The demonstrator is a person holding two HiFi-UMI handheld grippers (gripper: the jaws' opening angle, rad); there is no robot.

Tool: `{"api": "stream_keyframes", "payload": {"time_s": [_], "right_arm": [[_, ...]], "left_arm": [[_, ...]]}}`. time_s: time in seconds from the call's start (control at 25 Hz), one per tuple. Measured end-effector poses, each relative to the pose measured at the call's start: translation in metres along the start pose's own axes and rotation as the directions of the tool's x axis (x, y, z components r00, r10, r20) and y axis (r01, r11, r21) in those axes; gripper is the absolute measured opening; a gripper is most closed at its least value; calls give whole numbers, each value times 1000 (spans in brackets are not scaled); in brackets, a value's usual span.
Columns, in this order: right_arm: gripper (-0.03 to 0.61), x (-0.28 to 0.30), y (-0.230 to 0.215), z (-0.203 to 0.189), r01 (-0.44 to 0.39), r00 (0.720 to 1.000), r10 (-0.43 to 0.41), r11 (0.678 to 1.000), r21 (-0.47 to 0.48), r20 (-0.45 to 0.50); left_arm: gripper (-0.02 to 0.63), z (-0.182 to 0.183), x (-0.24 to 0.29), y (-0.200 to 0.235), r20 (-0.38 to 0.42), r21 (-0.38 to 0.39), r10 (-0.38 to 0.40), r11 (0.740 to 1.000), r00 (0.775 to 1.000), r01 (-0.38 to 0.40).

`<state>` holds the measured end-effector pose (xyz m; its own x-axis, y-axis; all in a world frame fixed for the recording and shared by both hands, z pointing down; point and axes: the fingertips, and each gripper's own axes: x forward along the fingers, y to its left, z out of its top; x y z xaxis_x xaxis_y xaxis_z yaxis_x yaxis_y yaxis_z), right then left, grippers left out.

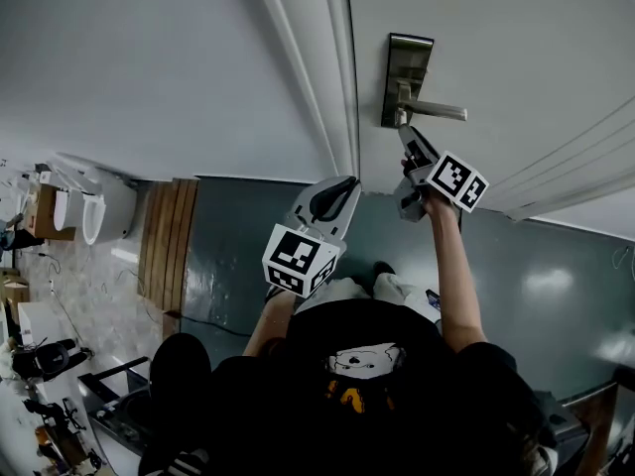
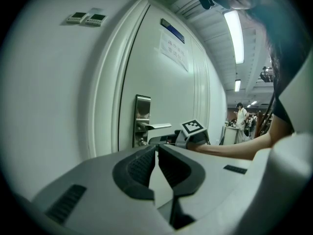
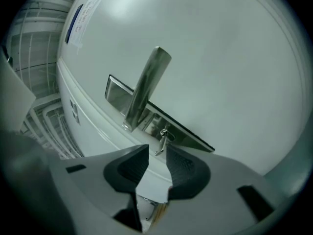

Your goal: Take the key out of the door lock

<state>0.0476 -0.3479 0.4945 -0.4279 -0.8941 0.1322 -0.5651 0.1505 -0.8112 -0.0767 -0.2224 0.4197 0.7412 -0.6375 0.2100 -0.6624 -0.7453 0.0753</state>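
A small silver key (image 3: 163,137) sticks out of the steel lock plate (image 3: 188,132), just below the lever handle (image 3: 145,86). My right gripper (image 3: 157,151) is open by a narrow gap, and the key's lower end hangs right at that gap, with neither pad clearly touching it. In the head view the right gripper (image 1: 407,135) points up at the lock plate (image 1: 407,67) under the lever (image 1: 437,111) and hides the key. My left gripper (image 1: 340,188) hangs lower, by the door frame, shut on nothing. Its tips (image 2: 156,150) face the lock plate (image 2: 142,117).
The white door frame (image 1: 335,77) runs just left of the lock, with a plain wall beyond it. A paper notice (image 2: 173,49) is stuck high on the door. Wooden slats (image 1: 164,241) and white fixtures (image 1: 94,206) stand far left. A person (image 2: 241,117) stands in the distance.
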Motion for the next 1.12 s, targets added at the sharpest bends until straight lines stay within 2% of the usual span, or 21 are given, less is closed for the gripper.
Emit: {"api": "stream_keyframes", "payload": {"time_s": [0.28,0.68,0.76,0.92,1.12], "right_arm": [[101,18,-11,2,2,1000,-2,999,44,10],[90,41,-15,8,-57,997,49,986,156,55],[66,43,-13,9,-81,995,71,982,173,65],[52,42,-16,9,-118,991,100,964,239,87],[37,40,-18,8,-124,990,89,926,356,112]], "left_arm": [[12,2,-5,7,5,1,6,1000,1000,-6],[12,5,-1,11,8,6,25,1000,1000,-25],[12,4,0,12,6,6,28,1000,1000,-28],[12,4,2,13,5,4,37,999,999,-37],[12,4,-1,12,6,2,43,999,999,-43]]}}
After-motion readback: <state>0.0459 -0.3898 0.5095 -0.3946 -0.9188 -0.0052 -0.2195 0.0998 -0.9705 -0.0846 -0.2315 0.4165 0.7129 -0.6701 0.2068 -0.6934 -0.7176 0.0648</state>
